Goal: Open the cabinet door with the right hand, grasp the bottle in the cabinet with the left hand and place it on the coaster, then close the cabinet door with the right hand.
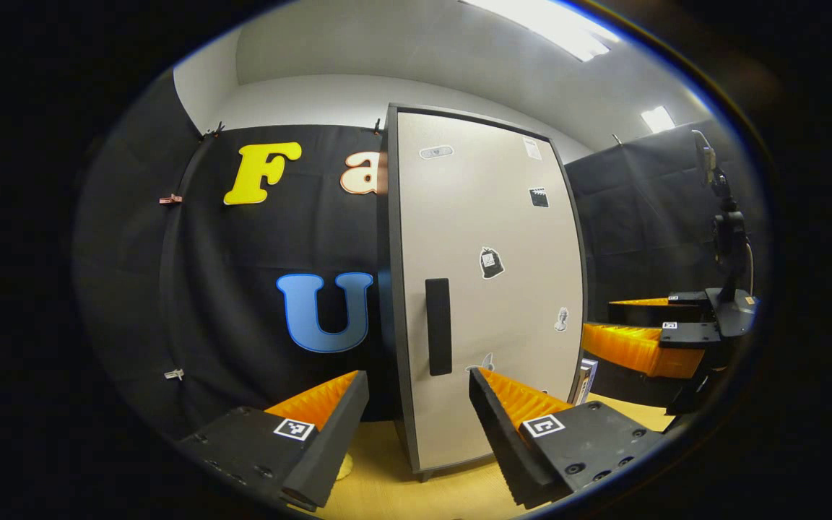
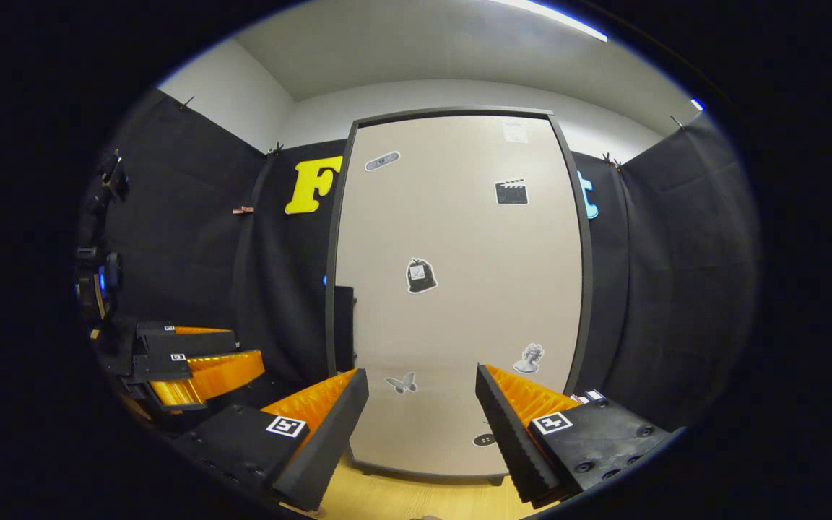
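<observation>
Facing: shut cabinet door (image 2: 459, 289), handle (image 1: 438, 326) untouched
Left gripper (image 1: 416, 426): jaws wide apart, empty
Right gripper (image 2: 419, 426): jaws wide apart, empty

Black cloth walls (image 2: 676, 274), white ceiling (image 1: 401, 50) with bright lights (image 1: 539, 22).

matt cabinet door (image 2: 459, 289), wood-look tabletop (image 1: 416, 498)

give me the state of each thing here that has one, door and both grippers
cabinet door: shut, flush in its dark frame
door handle: untouched, no fingers on it
left gripper: open, holding nothing, facing the cabinet
right gripper: open, holding nothing, facing the door
</observation>
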### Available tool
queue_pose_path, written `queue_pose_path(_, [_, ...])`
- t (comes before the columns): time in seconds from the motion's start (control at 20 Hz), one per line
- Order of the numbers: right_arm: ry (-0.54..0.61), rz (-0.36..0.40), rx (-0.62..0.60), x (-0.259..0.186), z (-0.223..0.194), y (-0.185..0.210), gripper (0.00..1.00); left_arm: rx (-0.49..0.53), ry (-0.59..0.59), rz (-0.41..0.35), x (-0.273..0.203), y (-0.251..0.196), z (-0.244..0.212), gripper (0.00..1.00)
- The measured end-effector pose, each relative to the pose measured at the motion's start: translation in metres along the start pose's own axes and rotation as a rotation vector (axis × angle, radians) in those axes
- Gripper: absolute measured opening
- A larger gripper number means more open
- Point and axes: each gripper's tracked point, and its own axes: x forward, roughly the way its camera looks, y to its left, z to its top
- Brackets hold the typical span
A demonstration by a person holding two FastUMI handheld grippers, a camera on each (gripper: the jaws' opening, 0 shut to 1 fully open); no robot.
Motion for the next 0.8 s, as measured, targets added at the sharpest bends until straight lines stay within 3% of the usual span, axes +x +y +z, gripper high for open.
queue_pose_path(0.35, [-0.026, 0.099, 0.024, 0.032, 0.010, 0.059, 0.97, 0.000, -0.009, 0.070, -0.026, 0.042, -0.001, 0.89])
queue_pose_path(0.8, [-0.098, 0.067, -0.020, 0.106, 0.008, 0.109, 0.97, -0.032, 0.024, 0.159, -0.042, 0.116, -0.026, 0.89])
